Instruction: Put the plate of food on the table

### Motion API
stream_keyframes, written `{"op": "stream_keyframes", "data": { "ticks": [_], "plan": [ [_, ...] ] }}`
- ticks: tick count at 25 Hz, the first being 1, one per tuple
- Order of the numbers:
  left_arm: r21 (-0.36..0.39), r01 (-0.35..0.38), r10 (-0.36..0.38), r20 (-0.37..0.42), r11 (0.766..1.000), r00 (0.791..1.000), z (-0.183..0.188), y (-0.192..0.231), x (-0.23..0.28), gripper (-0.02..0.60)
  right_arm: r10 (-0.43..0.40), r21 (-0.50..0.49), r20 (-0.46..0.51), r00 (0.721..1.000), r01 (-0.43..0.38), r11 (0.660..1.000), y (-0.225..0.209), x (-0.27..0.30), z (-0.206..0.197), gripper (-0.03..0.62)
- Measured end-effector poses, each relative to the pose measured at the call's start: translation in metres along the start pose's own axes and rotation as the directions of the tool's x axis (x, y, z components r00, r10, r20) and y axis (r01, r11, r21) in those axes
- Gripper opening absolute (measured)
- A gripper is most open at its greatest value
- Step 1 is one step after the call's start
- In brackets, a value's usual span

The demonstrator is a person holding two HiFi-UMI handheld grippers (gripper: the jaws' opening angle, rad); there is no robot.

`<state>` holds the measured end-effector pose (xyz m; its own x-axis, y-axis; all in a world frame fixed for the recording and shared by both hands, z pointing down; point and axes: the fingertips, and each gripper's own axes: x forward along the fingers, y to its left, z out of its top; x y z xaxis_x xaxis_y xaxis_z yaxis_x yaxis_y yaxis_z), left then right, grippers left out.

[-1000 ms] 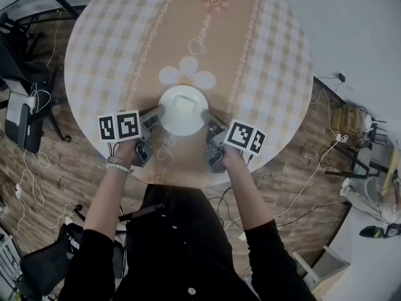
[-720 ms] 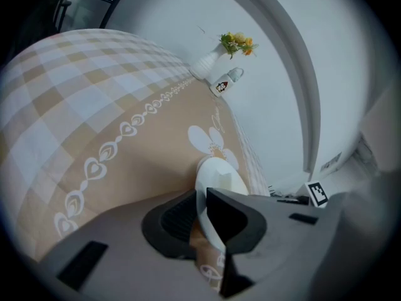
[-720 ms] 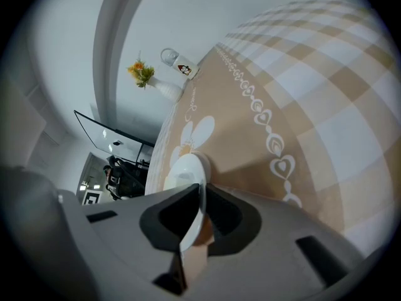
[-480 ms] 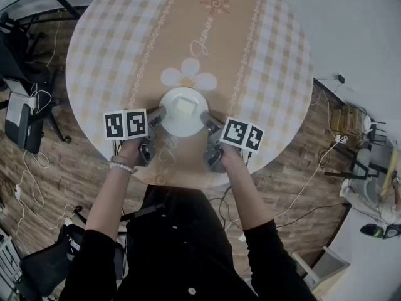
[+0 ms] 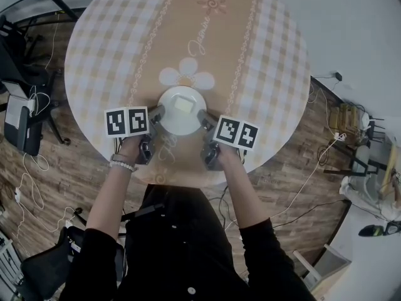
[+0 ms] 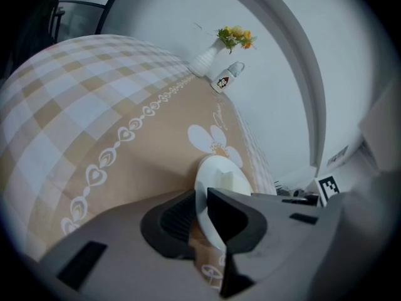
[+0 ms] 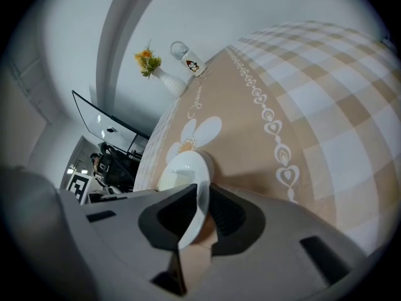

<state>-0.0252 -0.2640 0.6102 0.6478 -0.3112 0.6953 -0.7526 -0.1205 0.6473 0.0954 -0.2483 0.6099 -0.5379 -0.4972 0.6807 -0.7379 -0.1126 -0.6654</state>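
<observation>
Left gripper (image 5: 159,112) has just been easing its jaws apart, the plate (image 5: 180,121) rim loose between them; right gripper (image 5: 202,115) grips the opposite rim. On the table (image 5: 113,42), the plate sits just beside the flower print (image 5: 187,74). Free both rims fully, then withdraw sideways without nudging.

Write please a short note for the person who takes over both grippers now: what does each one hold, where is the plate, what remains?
The left gripper: its jaws have just been opening; the rim of the plate stands between them; whether the pads press it, I cannot tell.
The right gripper: shut on the opposite rim.
The plate, with a pale block of food, appears to rest on the table near its front edge.
Done: plate set down.
Left: open both grippers, draw them back.
</observation>
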Motion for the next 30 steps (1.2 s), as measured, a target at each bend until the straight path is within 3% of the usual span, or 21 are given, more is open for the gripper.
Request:
{"op": "stream_keyframes", "data": {
  "ticks": [6,10,14,21,26,30],
  "plan": [
    [-0.024,-0.006,0.007,0.006,1.0,1.0,0.0,0.001,0.0,0.034,-0.029,-0.033,0.013,0.999,0.029,0.999,0.001,0.0,0.0,0.058],
    [-0.046,0.026,-0.025,0.019,0.999,1.0,0.0,0.0,-0.001,0.037,-0.035,-0.059,0.016,0.999,0.036,0.998,-0.001,-0.004,0.0,0.071],
    [-0.071,0.07,-0.068,0.031,0.995,0.997,0.002,-0.004,-0.004,0.098,-0.053,-0.073,0.021,0.998,0.055,0.996,-0.005,-0.007,0.002,0.077],
    [-0.069,0.043,-0.04,0.049,0.997,0.998,0.002,0.003,-0.012,0.118,-0.058,-0.072,0.04,0.998,0.061,0.996,-0.012,-0.014,0.005,0.08],
    [-0.052,0.016,-0.011,0.09,0.998,0.996,-0.001,0.013,-0.026,0.11,-0.124,-0.147,0.073,0.99,0.133,0.98,-0.021,-0.024,0.003,0.037],
    [-0.007,0.002,-0.001,0.14,1.0,0.99,0.003,0.013,-0.038,0.047,-0.124,-0.166,0.11,0.986,0.141,0.976,-0.018,-0.031,0.005,0.011]
  ]
}}
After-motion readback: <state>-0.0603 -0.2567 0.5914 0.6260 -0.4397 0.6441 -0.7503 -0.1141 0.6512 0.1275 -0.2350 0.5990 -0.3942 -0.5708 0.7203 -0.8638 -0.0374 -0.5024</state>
